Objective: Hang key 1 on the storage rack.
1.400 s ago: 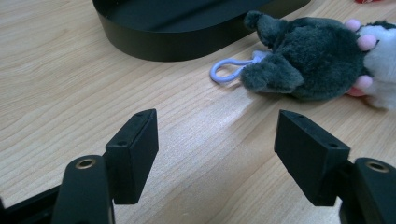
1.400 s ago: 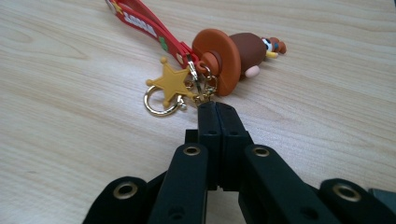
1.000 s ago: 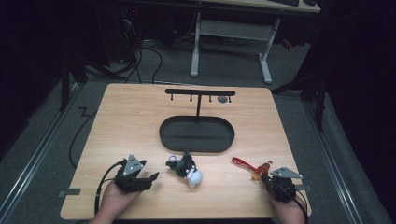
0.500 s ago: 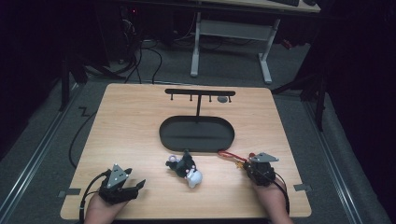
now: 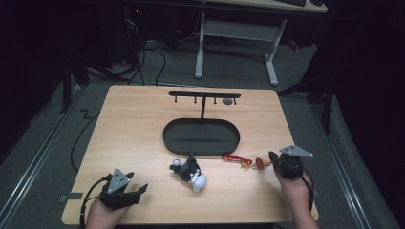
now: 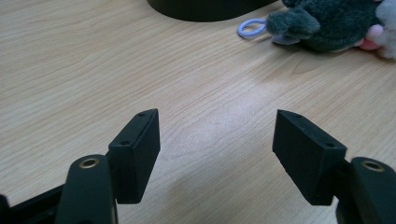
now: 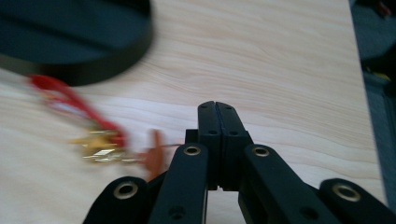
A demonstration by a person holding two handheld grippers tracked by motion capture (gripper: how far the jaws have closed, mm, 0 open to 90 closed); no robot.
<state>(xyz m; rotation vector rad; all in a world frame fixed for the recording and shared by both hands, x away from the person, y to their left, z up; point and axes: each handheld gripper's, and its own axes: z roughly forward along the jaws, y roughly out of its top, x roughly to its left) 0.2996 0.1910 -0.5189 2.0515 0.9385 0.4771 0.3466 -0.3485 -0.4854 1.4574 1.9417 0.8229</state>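
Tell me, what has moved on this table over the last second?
The right gripper, jaws shut, slid toward the table's middle with the red keychain, which now lies beside the black tray. The left gripper, open, drew back to the near edge. The plush toy and hook rack stayed put.

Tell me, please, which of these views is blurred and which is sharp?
Right gripper view: the red keychain and black tray are smeared by blur. Left gripper view: wood grain and plush toy fairly crisp. High view: table lit, surroundings dark.
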